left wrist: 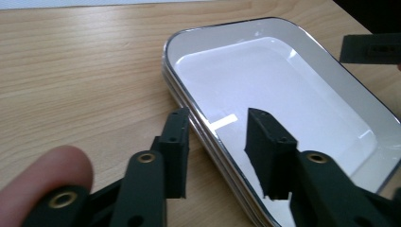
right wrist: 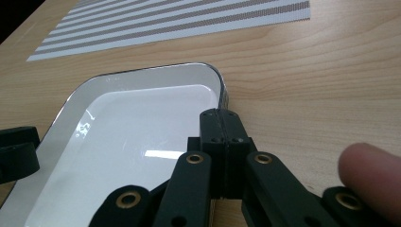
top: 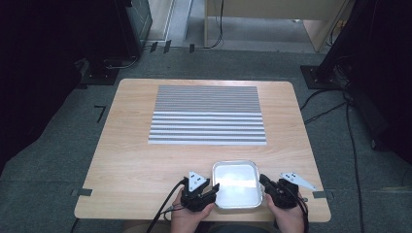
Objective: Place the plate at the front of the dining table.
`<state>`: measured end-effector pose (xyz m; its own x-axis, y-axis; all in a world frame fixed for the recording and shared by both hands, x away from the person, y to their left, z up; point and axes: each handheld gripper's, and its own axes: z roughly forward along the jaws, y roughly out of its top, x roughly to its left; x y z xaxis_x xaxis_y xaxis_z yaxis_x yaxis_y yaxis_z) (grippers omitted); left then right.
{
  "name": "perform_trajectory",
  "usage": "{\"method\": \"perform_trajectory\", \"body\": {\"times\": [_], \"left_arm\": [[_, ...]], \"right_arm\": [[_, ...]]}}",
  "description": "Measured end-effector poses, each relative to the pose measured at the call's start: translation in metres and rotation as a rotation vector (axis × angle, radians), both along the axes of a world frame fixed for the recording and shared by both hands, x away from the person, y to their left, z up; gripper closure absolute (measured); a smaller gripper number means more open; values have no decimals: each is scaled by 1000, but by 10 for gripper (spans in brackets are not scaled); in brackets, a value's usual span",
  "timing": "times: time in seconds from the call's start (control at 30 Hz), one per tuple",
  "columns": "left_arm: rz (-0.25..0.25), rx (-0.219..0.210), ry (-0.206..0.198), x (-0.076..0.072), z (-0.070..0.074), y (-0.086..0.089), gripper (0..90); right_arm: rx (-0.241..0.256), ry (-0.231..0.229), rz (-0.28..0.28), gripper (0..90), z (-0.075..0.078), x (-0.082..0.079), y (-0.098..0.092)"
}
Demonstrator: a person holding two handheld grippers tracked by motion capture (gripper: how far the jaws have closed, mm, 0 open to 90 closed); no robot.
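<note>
An empty, shiny metal tray (top: 236, 163) sits near the table's front edge; it is also seen up close in the left gripper view (left wrist: 283, 80) and the right gripper view (right wrist: 137, 123). My left gripper (top: 214, 188) is open at the tray's left side. Its jaws (left wrist: 217, 118) straddle the rim, one over the wood and one over the tray's inside. My right gripper (top: 264, 180) is at the tray's right side, and its jaws (right wrist: 220, 113) are pressed together where the rim runs into their seam, so it looks shut on the rim.
A grey-and-white striped mat (top: 208, 115) lies flat across the far half of the wooden table (top: 131, 160). The table's front edge is just behind both hands. Dark stands and cables (top: 350, 126) are on the floor around the table.
</note>
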<state>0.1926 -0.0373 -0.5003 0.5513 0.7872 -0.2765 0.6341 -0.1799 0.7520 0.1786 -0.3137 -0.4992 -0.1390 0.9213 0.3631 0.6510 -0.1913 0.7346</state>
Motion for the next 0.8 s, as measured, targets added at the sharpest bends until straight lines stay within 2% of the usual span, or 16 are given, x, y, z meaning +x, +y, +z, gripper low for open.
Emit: {"method": "perform_trajectory", "body": {"times": [0.1, 0.37, 0.6, 0.63, 0.8], "left_arm": [[-10, 6, -3, -1, 0, -1, 679], [11, 44, -13, -3, -2, -3, 748], [61, 39, 3, -4, -1, -7, 769], [87, 37, 2, -5, -1, -9, 776], [132, 40, -3, -6, 0, -12, 816]], "right_arm": [[5, 1, -3, 900, 0, 0, 0], [18, 6, -8, 900, -1, 0, 1], [-9, 20, -32, 895, -3, 0, 7], [-25, 15, -41, 897, -3, -1, 9], [-31, 17, -67, 900, -2, -2, 12]]}}
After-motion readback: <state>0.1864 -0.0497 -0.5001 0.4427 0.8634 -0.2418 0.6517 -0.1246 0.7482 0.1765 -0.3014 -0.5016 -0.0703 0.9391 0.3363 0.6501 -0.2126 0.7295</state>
